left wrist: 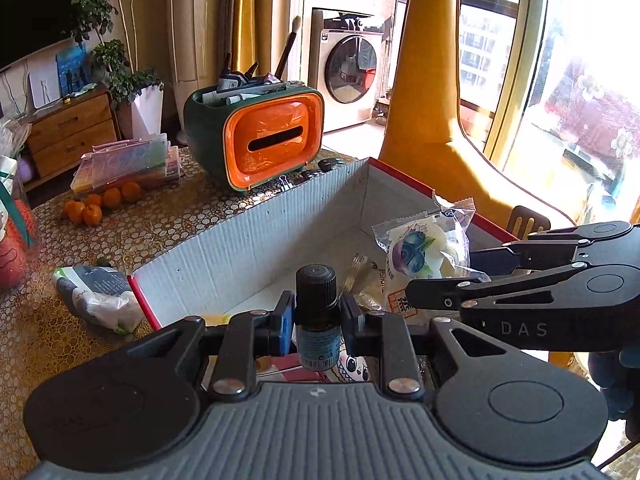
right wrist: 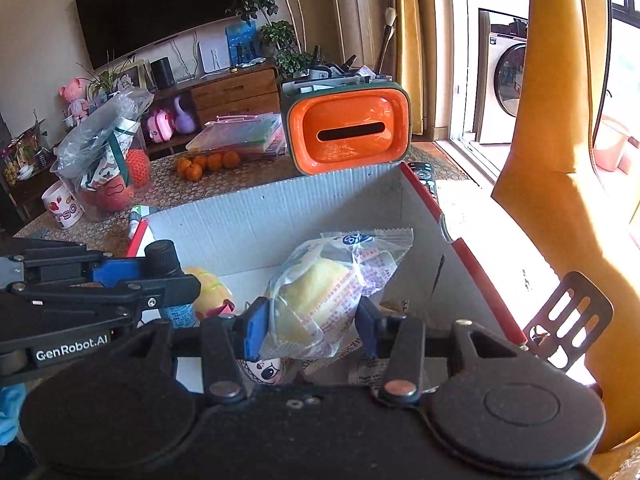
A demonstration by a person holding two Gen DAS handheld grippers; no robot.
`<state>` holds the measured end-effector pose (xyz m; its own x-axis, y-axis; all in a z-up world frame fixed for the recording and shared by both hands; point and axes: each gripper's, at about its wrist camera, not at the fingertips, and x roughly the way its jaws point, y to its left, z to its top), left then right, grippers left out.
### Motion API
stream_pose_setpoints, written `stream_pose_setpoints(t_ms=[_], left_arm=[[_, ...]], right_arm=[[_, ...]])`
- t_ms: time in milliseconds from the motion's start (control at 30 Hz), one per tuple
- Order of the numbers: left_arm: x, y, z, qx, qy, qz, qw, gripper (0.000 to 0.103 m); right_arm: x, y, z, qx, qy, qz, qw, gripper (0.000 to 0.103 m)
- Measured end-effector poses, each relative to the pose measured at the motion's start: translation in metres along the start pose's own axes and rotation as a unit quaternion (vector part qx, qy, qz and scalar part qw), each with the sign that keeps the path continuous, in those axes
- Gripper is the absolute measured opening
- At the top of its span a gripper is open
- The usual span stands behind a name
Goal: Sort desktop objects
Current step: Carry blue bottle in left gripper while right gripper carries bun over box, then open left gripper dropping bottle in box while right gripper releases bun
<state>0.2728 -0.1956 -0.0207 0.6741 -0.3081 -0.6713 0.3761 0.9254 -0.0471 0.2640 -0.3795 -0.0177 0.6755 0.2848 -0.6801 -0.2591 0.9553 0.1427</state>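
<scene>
Left tongs (left wrist: 318,322) clamped on a small dark bottle (left wrist: 318,312); right tongs (right wrist: 308,322) pinching a wrapped pastry (right wrist: 320,300); both over the open cardboard box (left wrist: 240,240), side by side. Risks: tongs colliding on release; crinkly wrapper slipping early; bottle toppling among items beneath

box (left wrist: 248,236) floor: mostly hidden by fingers | bottle (left wrist: 318,320) label: unreadable | television (right wrist: 160,4): cropped at top edge
</scene>
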Motion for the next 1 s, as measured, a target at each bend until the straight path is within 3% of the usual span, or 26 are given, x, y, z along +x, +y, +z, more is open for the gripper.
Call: stream_pose_setpoints(t_ms=[633, 1000], left_arm=[[0.08, 0.013, 0.022, 0.013, 0.113, -0.001, 0.9935, 0.023], [0.1, 0.024, 0.02, -0.021, 0.143, -0.005, 0.9895, 0.023]], right_arm=[[0.053, -0.012, 0.004, -0.018, 0.039, -0.001, 0.999, 0.046], [0.066, -0.012, 0.011, -0.019, 0.047, 0.004, 0.999, 0.047]])
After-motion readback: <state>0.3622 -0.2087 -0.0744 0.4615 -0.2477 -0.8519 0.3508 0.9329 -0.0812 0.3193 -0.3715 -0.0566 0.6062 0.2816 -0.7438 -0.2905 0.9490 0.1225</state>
